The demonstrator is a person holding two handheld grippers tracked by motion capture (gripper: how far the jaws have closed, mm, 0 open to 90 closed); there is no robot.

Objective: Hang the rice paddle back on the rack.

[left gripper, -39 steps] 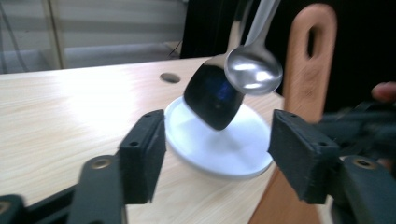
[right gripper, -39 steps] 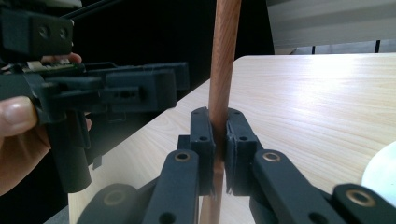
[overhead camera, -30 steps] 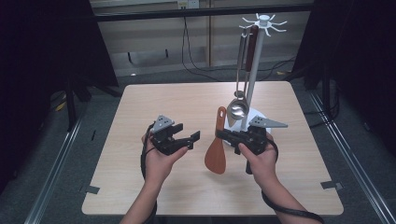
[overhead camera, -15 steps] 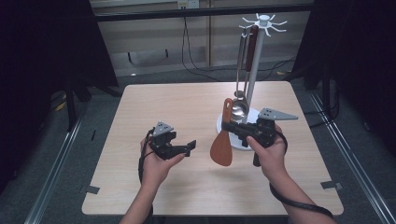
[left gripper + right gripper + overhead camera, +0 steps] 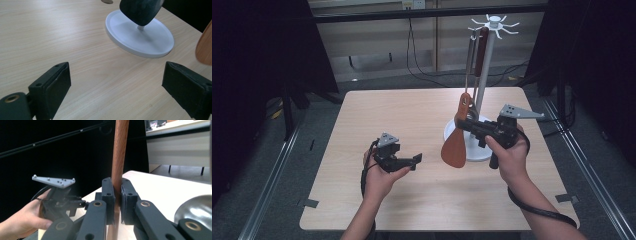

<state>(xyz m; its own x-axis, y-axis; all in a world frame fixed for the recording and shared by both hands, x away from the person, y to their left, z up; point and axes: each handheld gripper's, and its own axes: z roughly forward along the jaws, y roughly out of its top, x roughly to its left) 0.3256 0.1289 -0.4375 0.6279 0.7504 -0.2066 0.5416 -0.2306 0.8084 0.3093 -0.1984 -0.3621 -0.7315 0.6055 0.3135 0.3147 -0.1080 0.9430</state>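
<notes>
A wooden spatula point(image 5: 455, 145) hangs blade-down over the table, just left of the white utensil stand point(image 5: 482, 75). My right gripper point(image 5: 461, 125) is shut on its handle point(image 5: 118, 165), which runs upright between the two jaws of the right gripper point(image 5: 117, 188). My left gripper point(image 5: 415, 160) is held low over the table's front middle, open with nothing in it. In the left gripper view, the left gripper point(image 5: 115, 87) has its jaws spread wide over bare wood, facing the stand's round base point(image 5: 140, 37). The spatula's edge point(image 5: 205, 47) shows at the right.
The stand's hook crown point(image 5: 495, 22) carries a metal ladle point(image 5: 471, 55) and a brown-handled utensil point(image 5: 482, 45). A shiny ladle bowl point(image 5: 195, 212) sits close to the right jaw. A dark rounded utensil head point(image 5: 141, 10) hangs above the base. The light wooden table point(image 5: 377, 115) is bare at left.
The right gripper has lifted the spatula and carried it up and toward the stand. The left gripper has drifted slightly toward the person and stayed open.
</notes>
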